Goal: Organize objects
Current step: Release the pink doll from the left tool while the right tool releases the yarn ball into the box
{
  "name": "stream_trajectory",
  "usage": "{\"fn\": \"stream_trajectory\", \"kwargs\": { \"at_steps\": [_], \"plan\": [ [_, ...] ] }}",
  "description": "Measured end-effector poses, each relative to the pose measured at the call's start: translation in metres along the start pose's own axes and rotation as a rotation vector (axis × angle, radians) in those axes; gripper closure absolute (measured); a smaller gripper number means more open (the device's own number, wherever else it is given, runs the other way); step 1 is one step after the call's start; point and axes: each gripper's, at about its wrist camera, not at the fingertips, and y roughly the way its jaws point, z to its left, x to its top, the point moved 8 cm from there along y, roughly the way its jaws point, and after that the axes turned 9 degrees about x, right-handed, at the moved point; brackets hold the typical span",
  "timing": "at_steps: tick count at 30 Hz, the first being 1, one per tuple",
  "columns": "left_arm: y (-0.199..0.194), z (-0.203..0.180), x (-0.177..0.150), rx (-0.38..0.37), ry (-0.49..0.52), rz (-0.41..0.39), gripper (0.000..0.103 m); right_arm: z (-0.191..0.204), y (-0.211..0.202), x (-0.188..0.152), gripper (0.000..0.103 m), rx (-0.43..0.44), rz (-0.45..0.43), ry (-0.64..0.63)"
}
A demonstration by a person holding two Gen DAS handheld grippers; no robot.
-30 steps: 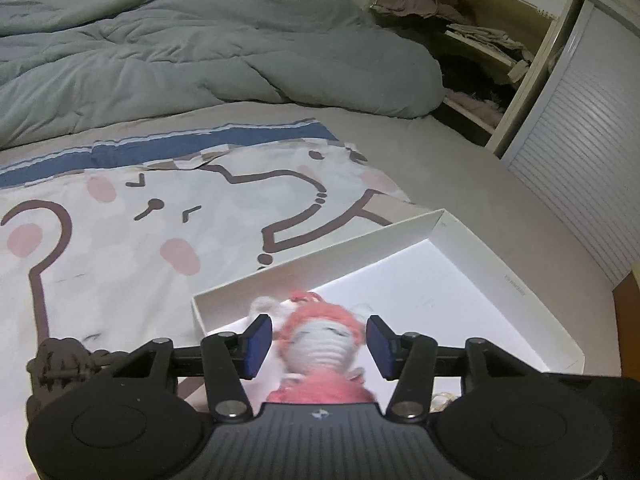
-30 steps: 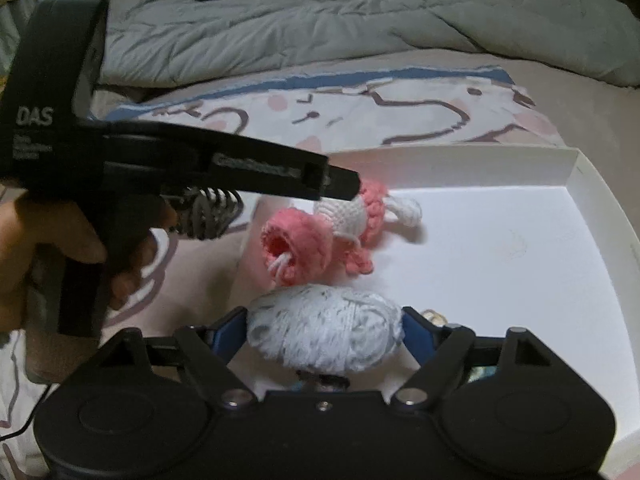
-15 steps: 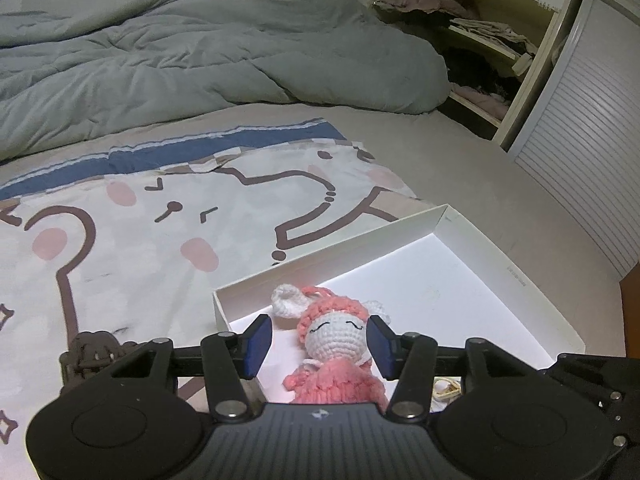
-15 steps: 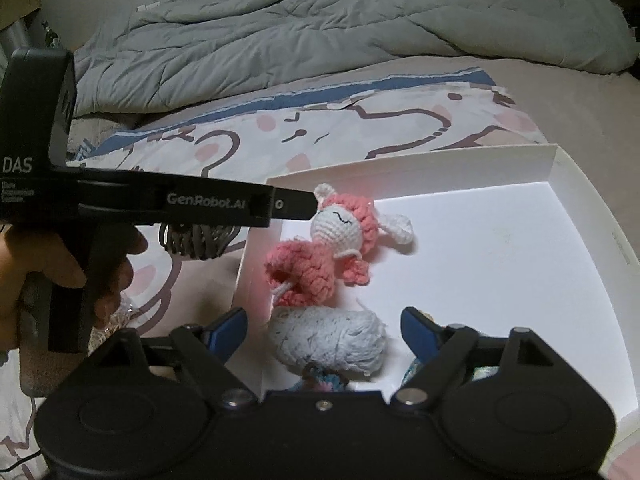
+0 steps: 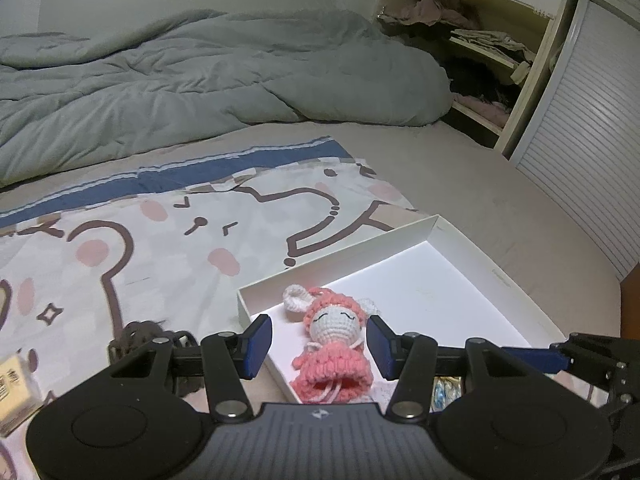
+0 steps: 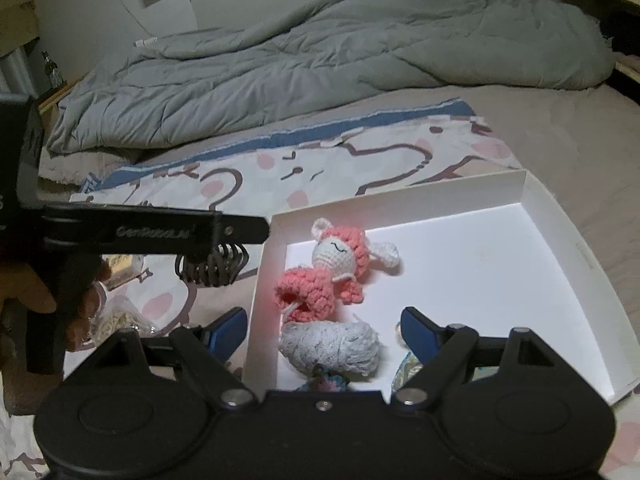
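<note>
The left gripper (image 5: 317,342) is seen with jaws parted and nothing gripped, the crocheted doll (image 5: 334,342) lying released beneath it at the near-left corner of the white box (image 5: 496,276). The right gripper (image 6: 323,326) is likewise unclenched and empty above the grey yarn ball (image 6: 330,346), which is set just near of the doll, presumably to gather soft items together. A dark hair clip (image 6: 212,266) and a small bag (image 6: 116,316) are left outside on the patterned sheet (image 5: 160,240), probably next.
</note>
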Motion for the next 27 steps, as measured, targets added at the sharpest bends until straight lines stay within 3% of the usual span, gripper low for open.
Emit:
{"fn": "stream_trajectory", "kwargs": {
  "at_steps": [17,27],
  "plan": [
    [-0.056,0.011,-0.025,0.042,-0.049,0.022,0.049,0.009,-0.038,-0.005,0.019,-0.028,-0.034,-0.012],
    [-0.077,0.022,-0.039,0.083,-0.061,0.031,0.027,0.004,-0.052,-0.010,0.017,-0.067,-0.053,-0.015]
  ]
}}
